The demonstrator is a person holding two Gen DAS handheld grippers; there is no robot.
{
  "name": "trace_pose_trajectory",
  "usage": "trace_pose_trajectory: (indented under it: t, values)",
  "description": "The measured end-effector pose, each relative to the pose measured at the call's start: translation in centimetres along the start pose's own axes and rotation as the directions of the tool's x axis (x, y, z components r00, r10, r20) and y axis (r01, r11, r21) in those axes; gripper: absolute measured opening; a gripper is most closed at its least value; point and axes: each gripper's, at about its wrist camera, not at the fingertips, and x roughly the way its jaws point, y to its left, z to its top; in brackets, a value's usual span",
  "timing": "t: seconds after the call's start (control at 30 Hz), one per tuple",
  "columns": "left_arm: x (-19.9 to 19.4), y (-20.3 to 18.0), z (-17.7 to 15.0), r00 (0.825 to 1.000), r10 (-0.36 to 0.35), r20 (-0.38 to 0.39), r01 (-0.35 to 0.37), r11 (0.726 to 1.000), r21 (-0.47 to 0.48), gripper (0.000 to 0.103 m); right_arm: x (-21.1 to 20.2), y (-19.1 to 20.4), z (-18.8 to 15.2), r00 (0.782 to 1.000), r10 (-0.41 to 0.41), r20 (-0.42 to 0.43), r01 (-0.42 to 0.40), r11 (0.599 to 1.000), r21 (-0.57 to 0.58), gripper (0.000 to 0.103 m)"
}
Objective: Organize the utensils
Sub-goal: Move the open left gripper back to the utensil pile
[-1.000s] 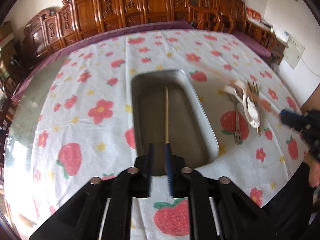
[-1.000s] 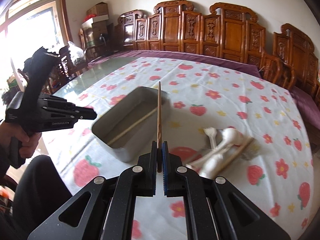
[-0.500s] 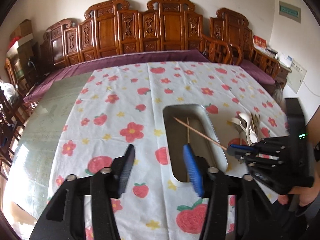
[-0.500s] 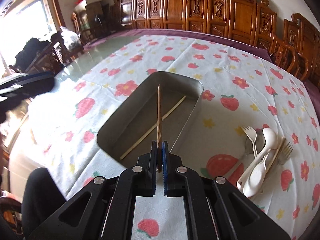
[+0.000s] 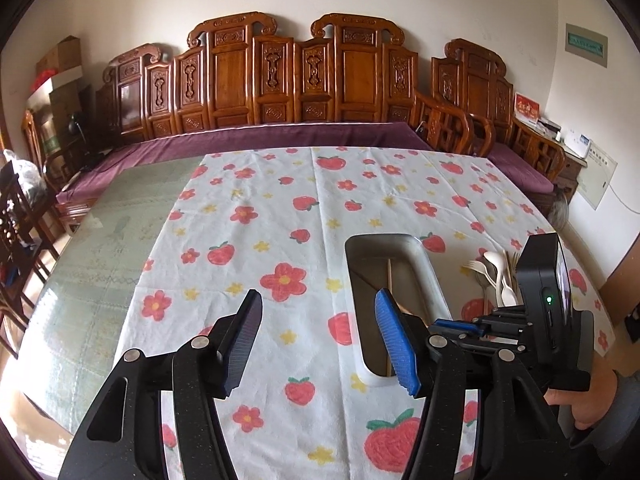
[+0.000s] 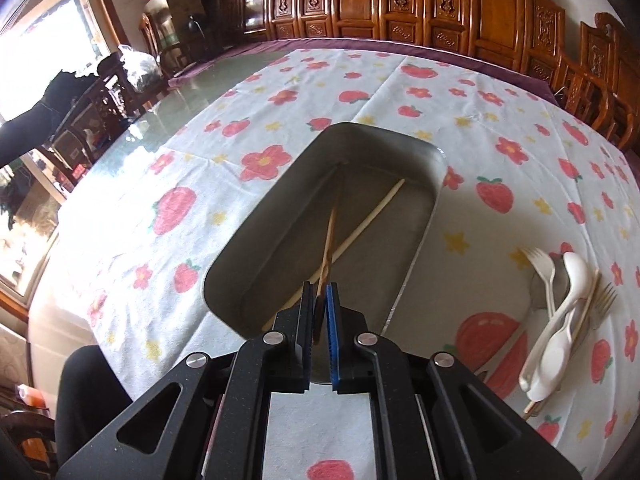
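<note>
Right gripper (image 6: pixel 320 300) nearly closed on a thin brown wooden chopstick (image 6: pixel 329 236), tip inside the grey metal tray (image 6: pixel 424 240), crossing a paler chopstick (image 6: pixel 376 212). Left gripper (image 5: pixel 318 340) wide apart, empty.

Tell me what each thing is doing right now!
Left gripper: jaws wide open, empty, above the tablecloth.
Right gripper: jaws shut on a chopstick that points down into the tray.
Tray: open, on the tablecloth.
Pale chopstick: lying flat in the tray.
Spoons: piled beside the tray.
Forks: in the same pile, outside the tray.
Tablecloth: spread flat.
</note>
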Motion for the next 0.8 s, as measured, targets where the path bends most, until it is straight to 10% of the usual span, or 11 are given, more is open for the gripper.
trace_pose_trajectory:
  t: [0.33,0.8]
  values:
    - [0.4,-1.7,-0.1,1.000,-0.014,0.002,0.014,1.000,0.008,0.056,-3.3,-1.8,-0.7,0.995,0.043,0.093,-0.043,0.999,0.000,0.020]
    - [3.9,-10.8,0.2,0.993,-0.119,-0.012,0.120,0.990,0.079,0.056,-9.8,-17.5,-6.6,0.949,-0.214,0.233,0.176,0.969,0.175,0.040]
